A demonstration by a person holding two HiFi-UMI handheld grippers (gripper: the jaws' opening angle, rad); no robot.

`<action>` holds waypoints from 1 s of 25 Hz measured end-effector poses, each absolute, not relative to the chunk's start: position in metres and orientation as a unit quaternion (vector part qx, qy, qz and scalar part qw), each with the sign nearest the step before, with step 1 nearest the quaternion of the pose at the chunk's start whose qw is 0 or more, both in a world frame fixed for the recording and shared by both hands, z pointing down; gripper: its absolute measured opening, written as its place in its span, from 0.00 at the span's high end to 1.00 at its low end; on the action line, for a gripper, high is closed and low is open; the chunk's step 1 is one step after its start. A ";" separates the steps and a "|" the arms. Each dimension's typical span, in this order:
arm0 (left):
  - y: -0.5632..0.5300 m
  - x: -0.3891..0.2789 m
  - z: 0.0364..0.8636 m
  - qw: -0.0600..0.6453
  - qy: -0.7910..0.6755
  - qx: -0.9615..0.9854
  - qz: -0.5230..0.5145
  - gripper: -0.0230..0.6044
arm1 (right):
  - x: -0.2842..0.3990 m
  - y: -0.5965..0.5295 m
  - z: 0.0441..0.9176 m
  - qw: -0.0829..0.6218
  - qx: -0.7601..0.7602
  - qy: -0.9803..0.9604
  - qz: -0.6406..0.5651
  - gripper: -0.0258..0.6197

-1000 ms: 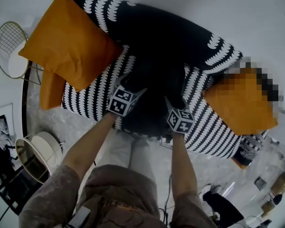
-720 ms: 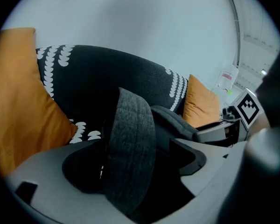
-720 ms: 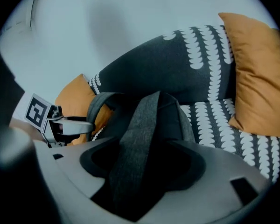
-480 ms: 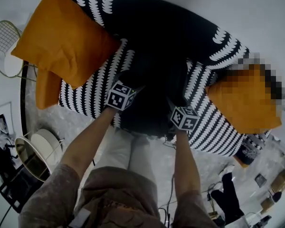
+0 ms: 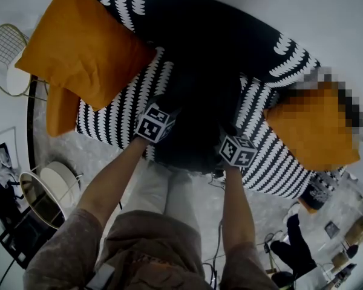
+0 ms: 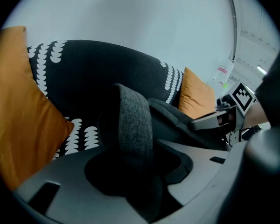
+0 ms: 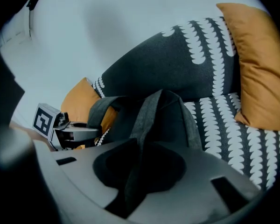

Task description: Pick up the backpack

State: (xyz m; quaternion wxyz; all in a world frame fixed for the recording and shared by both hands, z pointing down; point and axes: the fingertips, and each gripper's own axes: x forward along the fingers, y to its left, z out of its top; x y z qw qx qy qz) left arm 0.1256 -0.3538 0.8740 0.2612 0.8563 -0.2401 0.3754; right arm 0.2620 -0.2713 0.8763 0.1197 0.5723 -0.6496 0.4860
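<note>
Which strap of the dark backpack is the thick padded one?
The grey padded strap between the left gripper's closing jaws; the flat thin strap in the right gripper's closing jaws is narrower.

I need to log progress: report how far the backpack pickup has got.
Done: both tools are at the backpack on the sofa. In hand: the left tool is closing its jaws on a grey padded strap, and the right tool on a thinner grey strap; each strap sits between the jaws. Left: the lift; the backpack is not yet raised.
</note>
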 end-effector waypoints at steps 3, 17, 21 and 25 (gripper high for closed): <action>-0.343 0.125 0.877 0.284 -0.230 0.853 0.373 0.84 | 0.260 -0.269 0.875 0.098 0.572 -0.645 0.496 0.90; -0.328 0.138 0.796 0.275 -0.191 0.891 0.307 0.92 | 0.239 -0.274 0.792 0.052 0.553 -0.701 0.447 0.92; -0.328 0.146 0.744 0.260 -0.181 0.906 0.280 0.92 | 0.237 -0.284 0.732 0.003 0.548 -0.729 0.410 0.92; -0.317 0.151 0.687 0.262 -0.165 0.919 0.246 0.92 | 0.238 -0.282 0.673 -0.048 0.550 -0.739 0.386 0.92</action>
